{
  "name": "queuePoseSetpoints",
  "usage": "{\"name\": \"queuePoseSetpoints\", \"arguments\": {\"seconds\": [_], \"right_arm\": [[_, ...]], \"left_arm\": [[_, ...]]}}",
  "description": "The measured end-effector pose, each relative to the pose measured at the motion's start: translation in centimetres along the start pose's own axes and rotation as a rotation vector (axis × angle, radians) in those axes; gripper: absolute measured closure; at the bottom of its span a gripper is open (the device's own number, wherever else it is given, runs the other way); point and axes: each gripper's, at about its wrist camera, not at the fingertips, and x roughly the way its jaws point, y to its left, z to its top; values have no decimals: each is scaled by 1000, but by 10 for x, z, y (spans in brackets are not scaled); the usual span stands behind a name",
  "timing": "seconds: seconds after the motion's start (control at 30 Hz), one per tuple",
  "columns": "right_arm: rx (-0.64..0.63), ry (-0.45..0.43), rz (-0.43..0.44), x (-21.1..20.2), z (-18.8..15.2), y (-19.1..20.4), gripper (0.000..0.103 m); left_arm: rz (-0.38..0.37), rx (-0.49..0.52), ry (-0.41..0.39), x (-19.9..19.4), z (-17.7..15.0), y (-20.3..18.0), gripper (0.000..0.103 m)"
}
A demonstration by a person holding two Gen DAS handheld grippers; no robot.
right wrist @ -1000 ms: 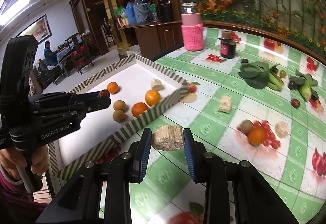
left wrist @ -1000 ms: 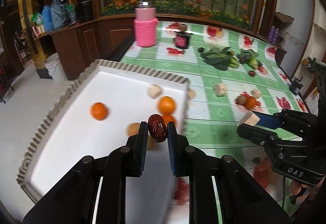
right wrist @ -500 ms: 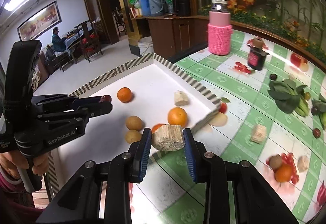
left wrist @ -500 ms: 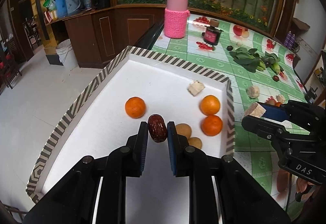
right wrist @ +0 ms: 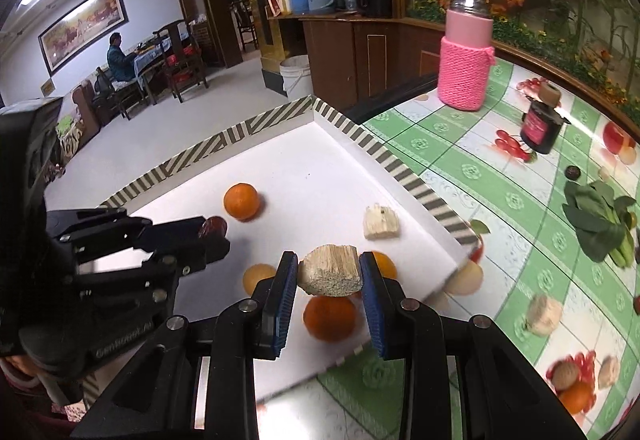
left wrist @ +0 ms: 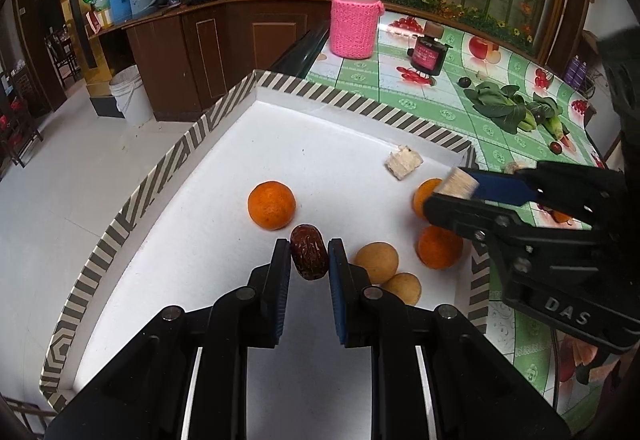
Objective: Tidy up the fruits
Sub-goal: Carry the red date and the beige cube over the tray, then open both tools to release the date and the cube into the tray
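My left gripper [left wrist: 309, 252] is shut on a dark red date [left wrist: 308, 257] and holds it over the white tray [left wrist: 168, 164], close to an orange [left wrist: 271, 205]. My right gripper [right wrist: 329, 272] is shut on a pale fibrous chunk [right wrist: 330, 269] and hovers over the tray's right side; it also shows in the left wrist view [left wrist: 456, 192]. In the tray lie three oranges, two tan round fruits [left wrist: 377, 262] and another pale chunk [left wrist: 403, 162].
The tray has a striped rim [right wrist: 416, 184] and overhangs the table's left edge above the floor. On the green tablecloth stand a pink-sleeved jar [right wrist: 466, 52] and a dark jar [right wrist: 540, 128], with leafy greens [right wrist: 600, 220] and loose fruit [right wrist: 572, 396] to the right.
Both grippers have moved left and forward over the tray, each keeping its load. The tray and its fruit now fill more of both views.
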Motion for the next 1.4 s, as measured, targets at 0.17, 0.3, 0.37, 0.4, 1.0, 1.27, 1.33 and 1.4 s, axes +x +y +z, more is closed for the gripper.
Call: {"name": "queuePoseSetpoints", "arguments": {"seconds": [0.17, 0.3, 0.37, 0.4, 1.0, 1.27, 1.33, 1.4], "right_arm": [[-12, 33, 5, 18, 8, -2, 71], [-22, 38, 18, 28, 14, 1, 71], [-34, 45, 23, 32, 17, 4, 71], [-41, 48, 21, 34, 18, 6, 71], [-36, 68, 33, 61, 17, 6, 64], [2, -20, 26, 22, 8, -3, 33], [-3, -60, -2, 4, 1, -6, 30], [-12, -108, -34, -18, -7, -10, 26]], "left_arm": [[-11, -20, 25, 7, 2, 5, 87], [-22, -30, 52, 12, 1, 10, 87], [-22, -30, 57, 13, 1, 11, 87], [-20, -31, 58, 13, 0, 12, 87], [-18, -36, 100, 21, 0, 11, 87], [6, -46, 63, 13, 0, 10, 45], [18, -39, 37, 7, -1, 7, 44], [18, -40, 19, 1, -1, 4, 36]]}}
